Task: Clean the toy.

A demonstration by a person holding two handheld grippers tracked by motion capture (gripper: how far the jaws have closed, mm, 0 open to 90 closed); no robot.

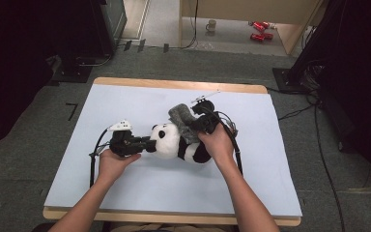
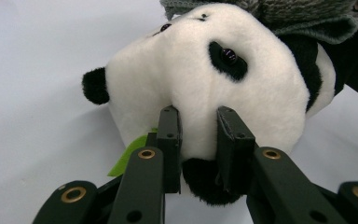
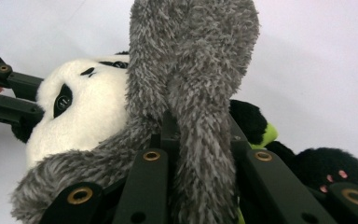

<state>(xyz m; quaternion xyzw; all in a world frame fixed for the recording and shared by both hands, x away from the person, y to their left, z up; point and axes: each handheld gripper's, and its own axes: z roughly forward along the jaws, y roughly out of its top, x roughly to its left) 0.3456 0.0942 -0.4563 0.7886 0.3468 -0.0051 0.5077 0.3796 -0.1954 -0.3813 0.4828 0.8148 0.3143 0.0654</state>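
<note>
Two tools engaged.
High view: panda (image 1: 174, 141) lies mid-table (image 1: 125, 193); scarf (image 1: 183, 121) at its neck.
Left gripper view: left tool (image 2: 198, 140) clamps the panda's head.
Right gripper view: right tool (image 3: 198, 140) clenches the scarf.
Progress: scarf draped, apparently not yet wrapped.

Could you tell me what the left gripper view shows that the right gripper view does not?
Left gripper view alone: the left gripper with its fingers pinching the panda's black ear, the panda's other ear, and a green tag.

Right gripper view alone: the right gripper shut on a grey furry scarf, plus a black paw with pink pads.

Both: the plush panda, its white face and black eye patch, the scarf at its neck, and the pale table cover.
</note>
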